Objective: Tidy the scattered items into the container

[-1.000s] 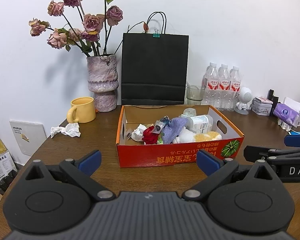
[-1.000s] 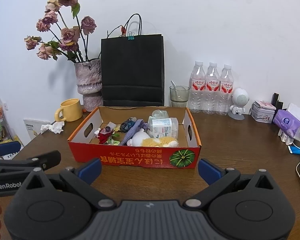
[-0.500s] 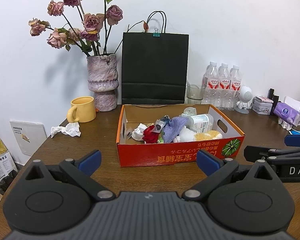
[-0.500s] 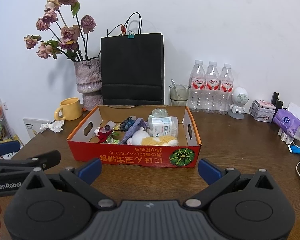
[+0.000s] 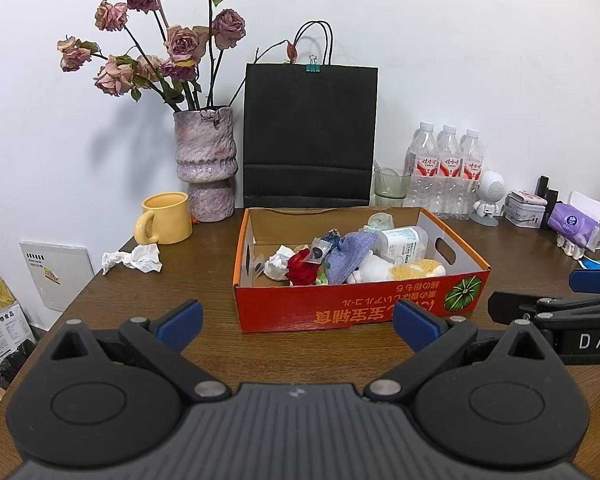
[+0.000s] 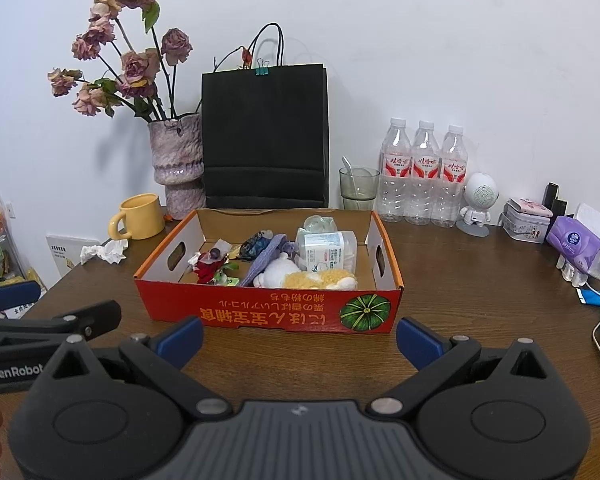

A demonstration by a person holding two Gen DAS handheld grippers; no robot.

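A red cardboard box sits on the wooden table and holds several items: a white bottle, a blue cloth, a white and yellow plush toy, a red flower. A crumpled white tissue lies on the table left of the box, near a yellow mug. My left gripper is open and empty, in front of the box. My right gripper is open and empty, also in front of the box. Each gripper shows at the edge of the other's view.
A vase of dried roses, a black paper bag, a glass and three water bottles stand along the back wall. A small white robot figure, tins and a purple tissue pack sit at the right. Cables lie at the far right edge.
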